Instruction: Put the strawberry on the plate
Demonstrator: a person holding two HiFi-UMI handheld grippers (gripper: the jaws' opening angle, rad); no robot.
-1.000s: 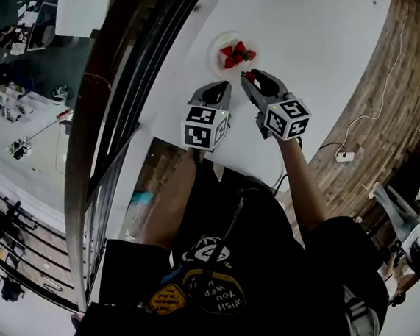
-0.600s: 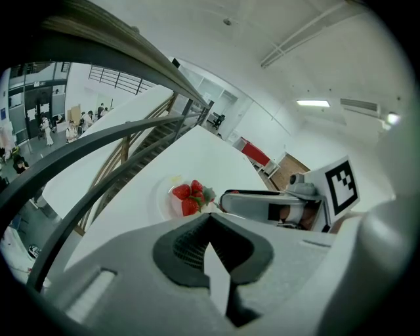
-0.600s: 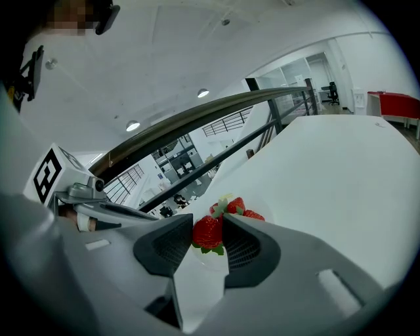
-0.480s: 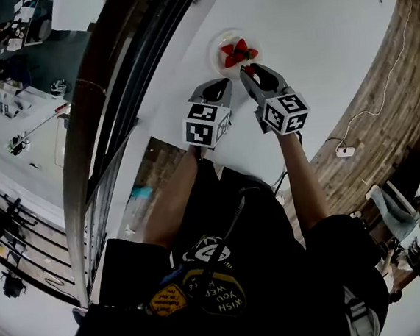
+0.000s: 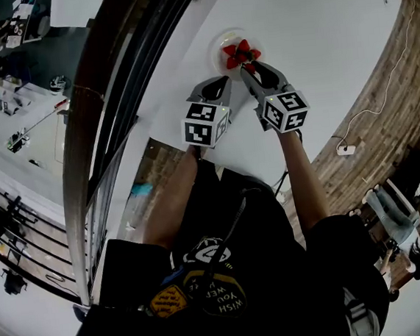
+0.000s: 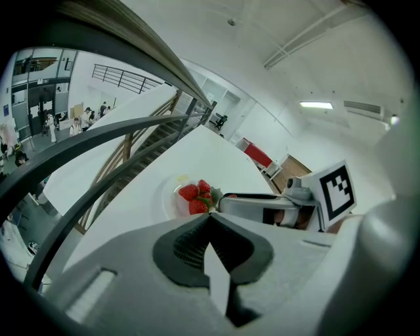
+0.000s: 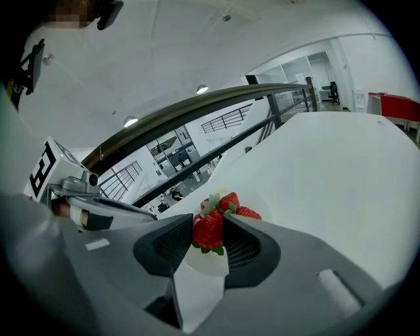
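A person at a white table (image 5: 315,35) holds two grippers over one small pale plate (image 6: 167,197) in the upper middle of the head view. The right gripper (image 7: 209,220) pinches one red strawberry (image 7: 209,235) by its sides, both dark pads against the fruit. It hangs over the near rim of the plate; whether it touches the plate cannot be told. Three more strawberries (image 6: 189,192) lie bunched together on the plate, just beyond the held one. The left gripper (image 6: 210,215) has its jaws pressed together with nothing between them, and sits just left of the right gripper, short of the plate. One dark handrail (image 5: 107,99) curves down the left of the frame.
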